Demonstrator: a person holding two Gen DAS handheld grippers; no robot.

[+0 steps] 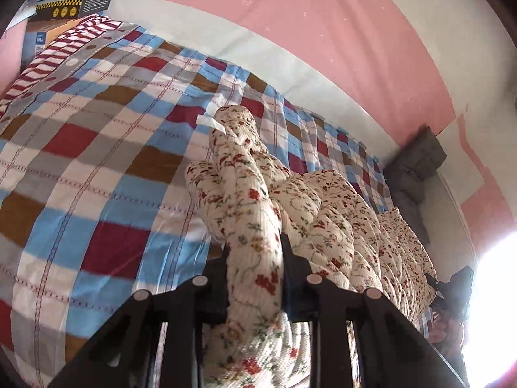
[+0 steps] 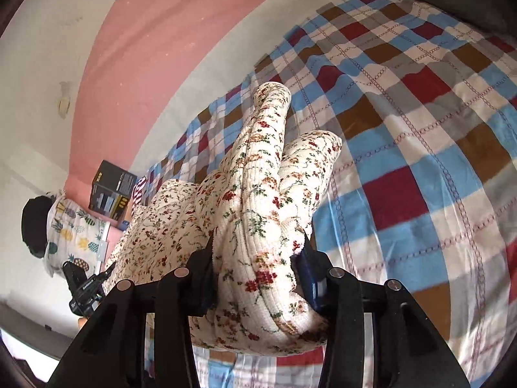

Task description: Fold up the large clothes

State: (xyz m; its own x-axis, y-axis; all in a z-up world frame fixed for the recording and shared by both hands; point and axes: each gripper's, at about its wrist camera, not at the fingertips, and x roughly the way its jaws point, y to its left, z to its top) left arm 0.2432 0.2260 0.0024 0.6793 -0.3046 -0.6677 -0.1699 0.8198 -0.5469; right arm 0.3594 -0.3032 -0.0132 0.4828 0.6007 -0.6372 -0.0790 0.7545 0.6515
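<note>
A: What takes up most of the room?

B: A bed with a checked sheet (image 1: 97, 148) in blue, red, brown and grey squares. It fills the left of the left wrist view and the right of the right wrist view. Behind it, on the far side, runs a pink and white wall (image 1: 290, 22).

A: And the garment?

B: A cream floral garment (image 1: 258, 194) of ribbed knit lies bunched on the sheet, along the near side of the bed. Folds of it rise into thick rolls, and two rolled ends point toward the far wall.

A: Who holds it?

B: Both grippers. The left gripper (image 1: 255, 255) has its jaws clamped on one roll of the cloth. The right gripper (image 2: 258, 245) has its jaws clamped on a thicker bundle, cloth bulging out between the black fingers (image 2: 203, 258).

A: Anything smaller?

B: A grey pillow (image 1: 416, 161) sits at the far right in the left wrist view. A pineapple-print pillow (image 2: 74, 236) shows at the left in the right wrist view, with a dark cardboard box (image 2: 113, 190) just beside it. A red-striped cloth (image 1: 64, 48) lies at the far left corner.
</note>
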